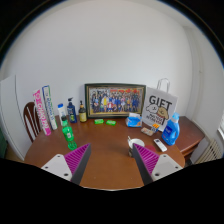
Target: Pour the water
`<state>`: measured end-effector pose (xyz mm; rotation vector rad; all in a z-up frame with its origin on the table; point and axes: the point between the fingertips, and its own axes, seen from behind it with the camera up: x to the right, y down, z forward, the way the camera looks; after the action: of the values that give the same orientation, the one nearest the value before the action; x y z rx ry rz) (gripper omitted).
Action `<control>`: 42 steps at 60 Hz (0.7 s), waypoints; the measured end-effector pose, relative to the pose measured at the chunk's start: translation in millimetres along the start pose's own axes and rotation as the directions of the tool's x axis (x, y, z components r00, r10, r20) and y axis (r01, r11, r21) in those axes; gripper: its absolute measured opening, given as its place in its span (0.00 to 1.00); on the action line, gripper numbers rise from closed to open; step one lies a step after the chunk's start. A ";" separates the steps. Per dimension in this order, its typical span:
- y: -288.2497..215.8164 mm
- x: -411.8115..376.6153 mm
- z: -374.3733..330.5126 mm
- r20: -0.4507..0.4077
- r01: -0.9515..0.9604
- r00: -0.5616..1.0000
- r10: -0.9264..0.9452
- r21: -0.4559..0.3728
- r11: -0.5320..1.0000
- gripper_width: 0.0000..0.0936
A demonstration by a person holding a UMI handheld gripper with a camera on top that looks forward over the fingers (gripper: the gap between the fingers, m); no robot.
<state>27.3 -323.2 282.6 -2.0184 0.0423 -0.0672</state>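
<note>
We hold gripper [110,160] over table [105,165], fingers apart, nothing between. Green bottle [68,133] near left edge; blue bottle [171,130] near right edge.

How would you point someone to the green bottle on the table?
Start at the framed photo against the wall on the wooden table. Left of it stands a bottle cluster; the green bottle is nearest the open gripper, the only bright green one.

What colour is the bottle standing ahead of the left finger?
Green bottle, seen in the gripper view, on the wooden table.
</note>
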 end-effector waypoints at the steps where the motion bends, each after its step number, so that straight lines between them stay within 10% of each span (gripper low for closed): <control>1: 0.8 -0.9 0.2 0.001 0.000 1.000 0.000 -0.002 1.000 0.91; 42: 42.8 -253.7 208.2 0.185 -0.007 0.983 -0.003 0.049 0.999 0.91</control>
<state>-212.0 -139.3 146.7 -1.9668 -0.0750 0.1202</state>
